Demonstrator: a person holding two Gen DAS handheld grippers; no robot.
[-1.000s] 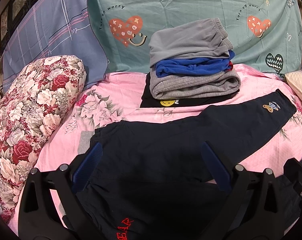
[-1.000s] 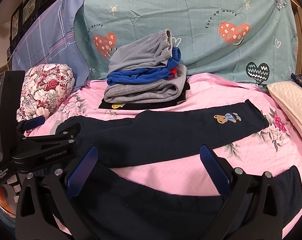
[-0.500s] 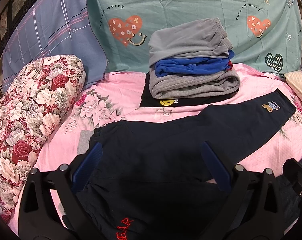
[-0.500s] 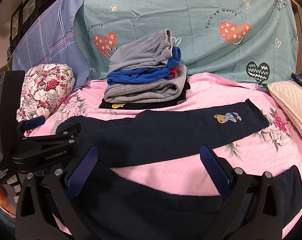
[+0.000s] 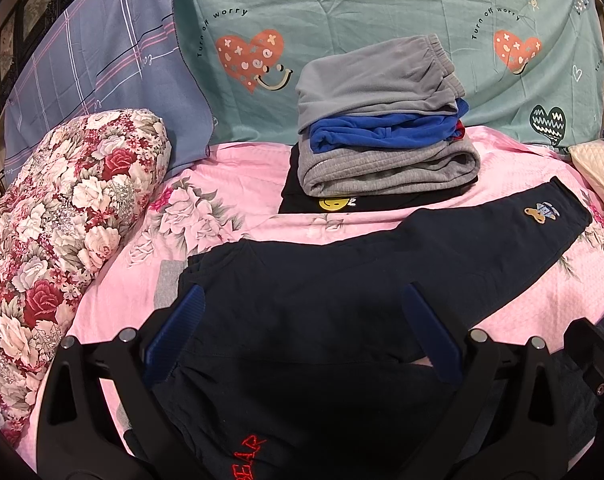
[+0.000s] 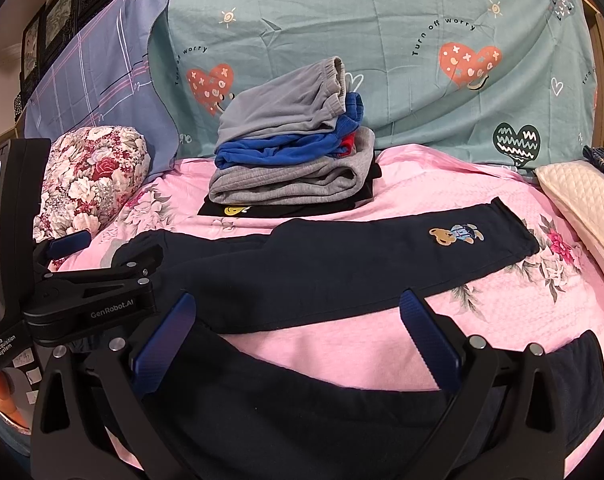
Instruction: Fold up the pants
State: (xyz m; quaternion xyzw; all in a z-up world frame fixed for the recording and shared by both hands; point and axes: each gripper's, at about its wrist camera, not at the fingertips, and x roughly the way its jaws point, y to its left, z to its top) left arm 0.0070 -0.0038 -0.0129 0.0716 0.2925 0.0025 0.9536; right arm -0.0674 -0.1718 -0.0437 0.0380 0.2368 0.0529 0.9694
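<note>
The pink bedsheet (image 6: 341, 344) carries the dark navy pants (image 5: 341, 280), spread flat with legs splayed apart, in front of the stack of folded clothes (image 5: 381, 128); they look soft, limp and light, likely to sag and crease wherever unsupported. The left gripper (image 5: 302, 332) hangs released over the waist end; the right gripper (image 6: 298, 336) gapes over the near leg; best pinched, I judge, at the waistband (image 5: 194, 272) and the bear-patch cuff (image 6: 513, 228).

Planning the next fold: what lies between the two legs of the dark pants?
In the right wrist view, only bare pink bedsheet separates the far leg of the dark pants, with its bear patch, from the near leg under the open right gripper.
</note>
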